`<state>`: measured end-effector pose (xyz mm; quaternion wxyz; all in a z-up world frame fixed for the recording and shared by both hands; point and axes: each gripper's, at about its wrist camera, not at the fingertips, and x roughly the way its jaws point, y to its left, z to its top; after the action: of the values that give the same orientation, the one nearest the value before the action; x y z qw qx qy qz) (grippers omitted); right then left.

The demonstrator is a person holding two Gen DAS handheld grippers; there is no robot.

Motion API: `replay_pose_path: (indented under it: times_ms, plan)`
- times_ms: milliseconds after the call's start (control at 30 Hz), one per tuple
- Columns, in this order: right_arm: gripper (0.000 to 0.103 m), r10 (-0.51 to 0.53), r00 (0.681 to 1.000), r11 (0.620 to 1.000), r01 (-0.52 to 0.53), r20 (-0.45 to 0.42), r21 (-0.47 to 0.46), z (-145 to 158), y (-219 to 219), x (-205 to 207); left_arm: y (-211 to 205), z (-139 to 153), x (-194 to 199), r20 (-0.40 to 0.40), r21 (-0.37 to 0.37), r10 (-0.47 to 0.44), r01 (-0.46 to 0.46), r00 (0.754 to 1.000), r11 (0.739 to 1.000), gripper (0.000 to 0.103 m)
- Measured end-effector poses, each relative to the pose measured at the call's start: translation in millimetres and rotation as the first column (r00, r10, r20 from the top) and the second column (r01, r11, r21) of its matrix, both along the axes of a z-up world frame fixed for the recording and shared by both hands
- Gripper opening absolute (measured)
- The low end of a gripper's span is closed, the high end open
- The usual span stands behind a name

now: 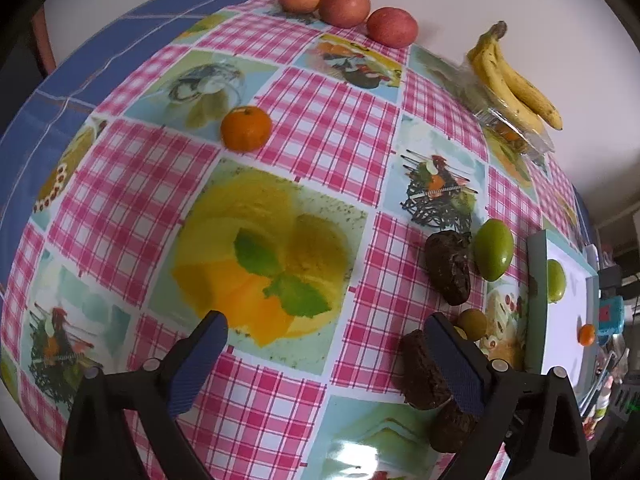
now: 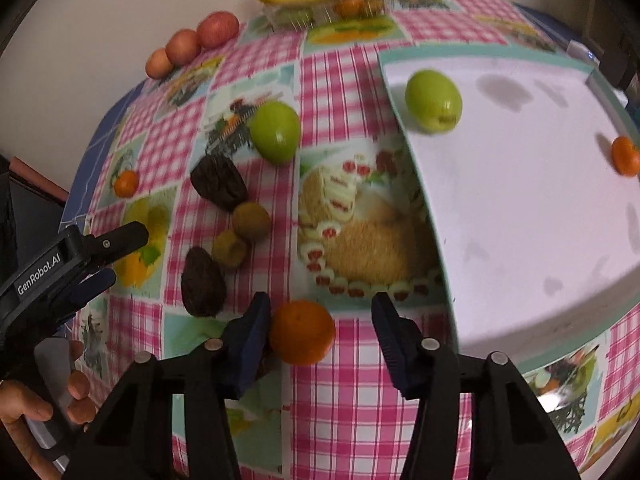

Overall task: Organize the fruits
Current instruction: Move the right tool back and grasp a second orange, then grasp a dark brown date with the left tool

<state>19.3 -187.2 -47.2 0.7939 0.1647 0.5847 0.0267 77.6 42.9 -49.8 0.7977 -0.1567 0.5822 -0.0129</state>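
In the right wrist view a tangerine [image 2: 302, 332] lies on the checked tablecloth between the jaws of my right gripper [image 2: 321, 306]. It touches the left pad and a gap shows at the right pad, so this gripper is open. A white tray [image 2: 520, 220] to its right holds a green fruit [image 2: 434, 100] and a small tangerine [image 2: 625, 156]. My left gripper [image 1: 325, 320] is open over bare cloth, its right finger [image 1: 452, 360] beside a dark brown fruit [image 1: 420, 368]. Another tangerine [image 1: 246, 127] lies farther off on the cloth.
On the cloth lie a green fruit [image 2: 275, 132], a second dark brown fruit [image 2: 218, 182] and two small yellow-brown fruits [image 2: 251, 220]. Three apples [image 1: 344, 6] line the far edge. Bananas [image 1: 516, 80] rest on a clear plastic box. A hand [image 2: 76, 384] shows at lower left.
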Motion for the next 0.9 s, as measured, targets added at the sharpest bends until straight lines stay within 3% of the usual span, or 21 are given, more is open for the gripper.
replay_pose_path:
  times_ms: [300,433,600,900]
  plan:
    - [0.037,0.011,0.999,0.997,-0.009,-0.033,0.075,-4.2,2.6,-4.1,-5.0,7.7,-3.8,-0.004,-0.031,-0.019,0.019,1.000,0.999,0.099]
    - [0.036,0.016,0.999,0.997,-0.014,-0.032,0.075,-3.0,3.1,-5.4,-8.8,6.1,-3.9,-0.022,-0.039,-0.027,0.026,0.999,0.999,0.089]
    - [0.036,0.007,1.000,0.999,-0.007,0.013,-0.045,10.3,-0.4,-5.4,-13.8,1.3,-4.1,-0.045,-0.076,-0.037,0.034,0.998,0.997,0.089]
    - [0.036,-0.033,0.997,0.998,0.036,0.065,-0.049,22.9,-15.5,-3.2,-38.2,-2.3,-5.8,-0.067,-0.147,-0.125,0.114,0.990,0.983,0.066]
